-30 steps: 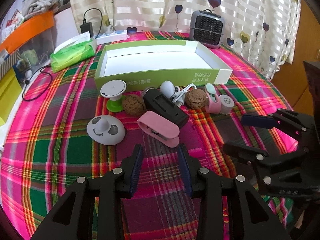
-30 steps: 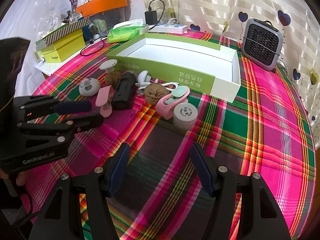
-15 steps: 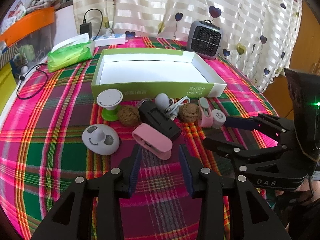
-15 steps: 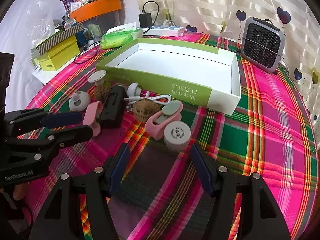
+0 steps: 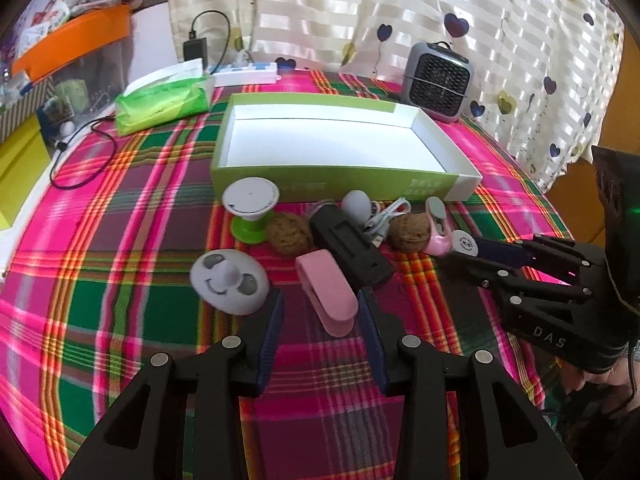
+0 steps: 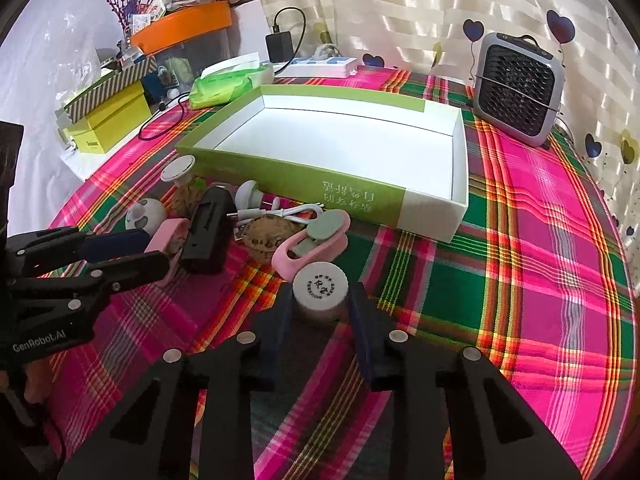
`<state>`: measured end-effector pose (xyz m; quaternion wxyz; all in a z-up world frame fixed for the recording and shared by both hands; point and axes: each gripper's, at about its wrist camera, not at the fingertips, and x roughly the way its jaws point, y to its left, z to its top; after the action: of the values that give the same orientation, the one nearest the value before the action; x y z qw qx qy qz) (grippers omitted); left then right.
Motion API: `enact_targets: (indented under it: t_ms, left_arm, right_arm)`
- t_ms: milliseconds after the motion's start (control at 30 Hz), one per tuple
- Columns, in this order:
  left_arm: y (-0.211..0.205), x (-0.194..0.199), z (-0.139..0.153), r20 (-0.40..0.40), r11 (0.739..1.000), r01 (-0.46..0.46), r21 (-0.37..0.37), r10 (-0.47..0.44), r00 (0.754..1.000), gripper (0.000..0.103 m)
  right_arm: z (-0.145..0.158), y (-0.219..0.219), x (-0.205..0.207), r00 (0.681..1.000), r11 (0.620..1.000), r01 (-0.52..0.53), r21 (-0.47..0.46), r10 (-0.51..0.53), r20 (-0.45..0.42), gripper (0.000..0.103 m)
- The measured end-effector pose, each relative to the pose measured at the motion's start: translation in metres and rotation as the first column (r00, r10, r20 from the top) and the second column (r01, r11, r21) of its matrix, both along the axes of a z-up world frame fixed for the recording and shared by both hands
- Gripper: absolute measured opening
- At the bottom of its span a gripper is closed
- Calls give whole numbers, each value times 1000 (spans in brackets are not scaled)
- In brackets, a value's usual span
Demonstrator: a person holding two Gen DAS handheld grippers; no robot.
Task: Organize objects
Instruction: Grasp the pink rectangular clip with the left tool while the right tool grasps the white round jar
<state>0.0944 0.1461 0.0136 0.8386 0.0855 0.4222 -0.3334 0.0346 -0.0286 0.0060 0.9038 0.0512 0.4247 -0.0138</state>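
Plaid cloth (image 6: 540,240) in pink, green and red covered the table, and on it a shallow green-and-white box (image 6: 432,216) stood open with nothing inside. Just in front of the box lay a huddle of small things: a white-topped green stand (image 5: 251,208), two walnuts (image 5: 289,235), a black case (image 5: 350,242), a white cable (image 5: 384,216), a grey smiley knob (image 5: 229,281) and a pink clip (image 6: 310,238). The right gripper (image 6: 320,312) had just been closing its jaws, and its pads sat against both sides of a small round white-lidded jar (image 6: 320,289) that stood on the cloth just before the clip. The left gripper (image 5: 320,320) was spread wide, its fingers flanking the near end of a pink case (image 5: 327,294) without pressing it. A grey fan heater (image 6: 516,90) stood behind the box by the curtain
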Motion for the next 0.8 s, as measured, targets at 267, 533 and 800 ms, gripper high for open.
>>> enact_targets:
  t_ms: [267,533,800]
  left_arm:
    - [-6,4,-6,5,1000,7,25,-7,1000,36]
    - [-14,7,-9,19,998,22,52,-23,1000,16]
    - [-13,1,-5,50,998,27,50,-30,998,16]
  right_arm:
    - [0,0,0,1000,1000,-6,3,6,1,29]
    - [2,3,0,1000,1000,-13,0,13,6,29]
    - [5,4,-5,1000,1000,-10,-14,10,24,29]
